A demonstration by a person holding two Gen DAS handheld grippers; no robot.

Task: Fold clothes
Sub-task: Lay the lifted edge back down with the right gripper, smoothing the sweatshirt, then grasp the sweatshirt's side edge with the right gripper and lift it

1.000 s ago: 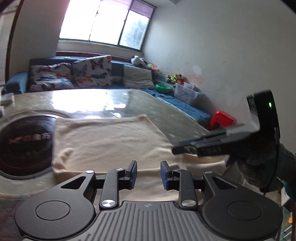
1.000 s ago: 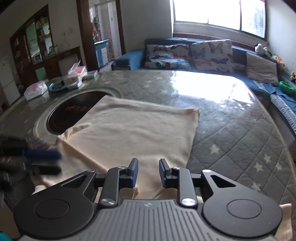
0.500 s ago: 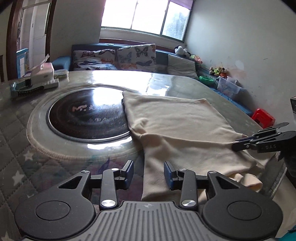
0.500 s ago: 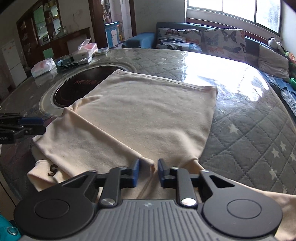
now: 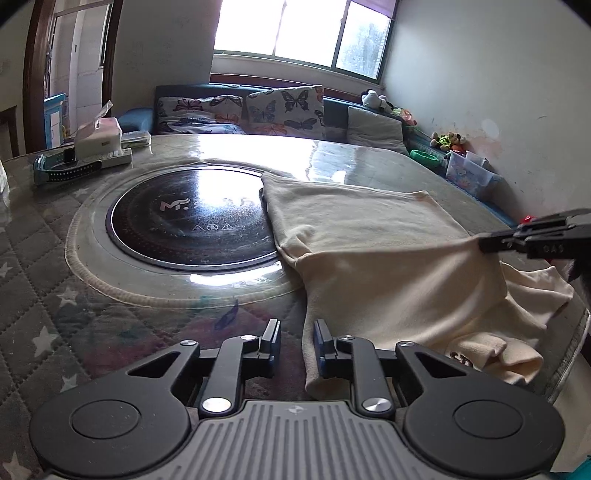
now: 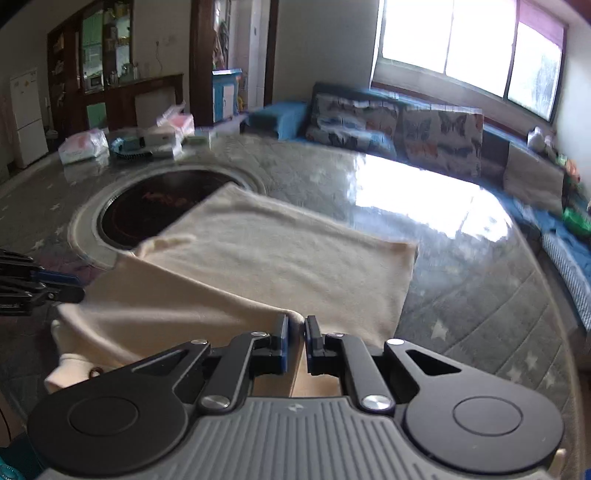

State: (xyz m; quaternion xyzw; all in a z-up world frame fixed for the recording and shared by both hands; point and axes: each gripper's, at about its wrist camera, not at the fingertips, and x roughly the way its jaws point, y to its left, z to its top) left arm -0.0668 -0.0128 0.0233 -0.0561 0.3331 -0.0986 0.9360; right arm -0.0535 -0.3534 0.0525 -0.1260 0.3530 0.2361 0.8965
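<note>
Daylight pours through a blown-out window (image 5: 295, 33) at twelve o'clock, throwing white glare across the glossy table (image 5: 258, 147). The left wrist view is sharp; the right wrist view is motion-blurred. Fisheye bending darkens every corner.

The left wrist view is taken from low over the near edge of the table (image 5: 44, 236), close behind the left gripper (image 5: 295, 345), and is faced across the cooktop (image 5: 192, 218) toward the sofa (image 5: 258, 110) and window (image 5: 299, 33) beyond the far edge. The right wrist view is taken from close behind the right gripper (image 6: 296, 341) at the same near edge, further right, and is faced toward the far left corner, with the sofa (image 6: 399, 129) and window (image 6: 469, 48) at upper right. The cloth (image 5: 376, 251) (image 6: 280, 258), cooktop (image 6: 147, 206), sofa and window are shared, and each gripper is seen at the other view's side edge.
</note>
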